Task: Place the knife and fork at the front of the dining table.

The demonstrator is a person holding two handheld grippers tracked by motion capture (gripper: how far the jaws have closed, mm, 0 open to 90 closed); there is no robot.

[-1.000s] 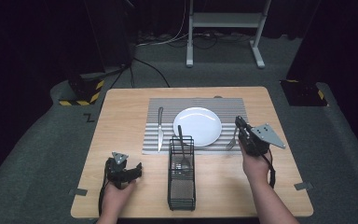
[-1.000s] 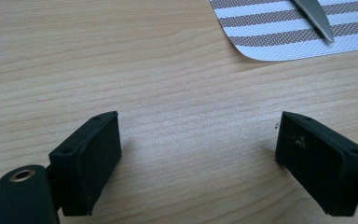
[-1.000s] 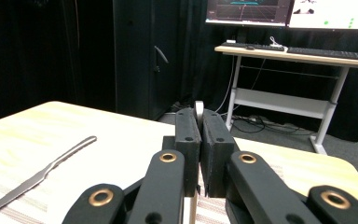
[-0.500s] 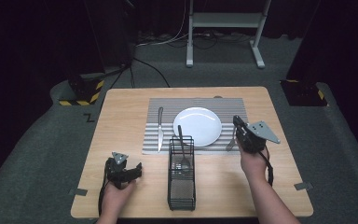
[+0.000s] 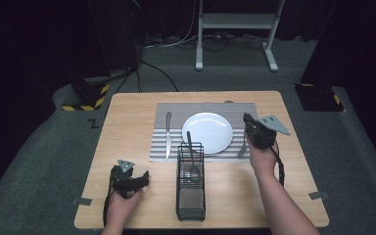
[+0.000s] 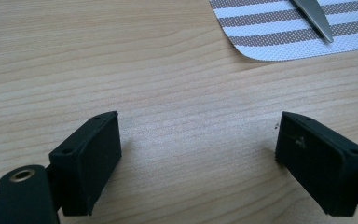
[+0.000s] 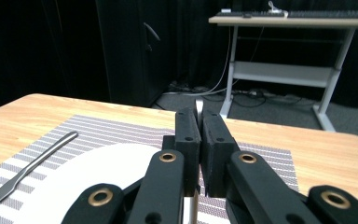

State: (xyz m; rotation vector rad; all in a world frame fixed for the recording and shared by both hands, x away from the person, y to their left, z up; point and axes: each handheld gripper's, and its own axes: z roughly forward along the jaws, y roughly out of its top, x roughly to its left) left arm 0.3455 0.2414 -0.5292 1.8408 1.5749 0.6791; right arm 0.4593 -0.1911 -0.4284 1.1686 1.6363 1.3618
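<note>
Right gripper (image 7: 199, 140) clamped on a thin silver utensil handle (image 7: 198, 105), upright beside white plate (image 5: 208, 132); left gripper (image 6: 196, 158) wide apart, holding nothing, over bare table (image 6: 121, 60).

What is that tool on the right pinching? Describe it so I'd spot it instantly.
On the wooden table, a white plate sits on a striped placemat. At its right edge the right gripper is shut on a slim silver piece of cutlery. Unlike the knife lying left of the plate and the utensil in the wire caddy, it alone is gripped.
</note>
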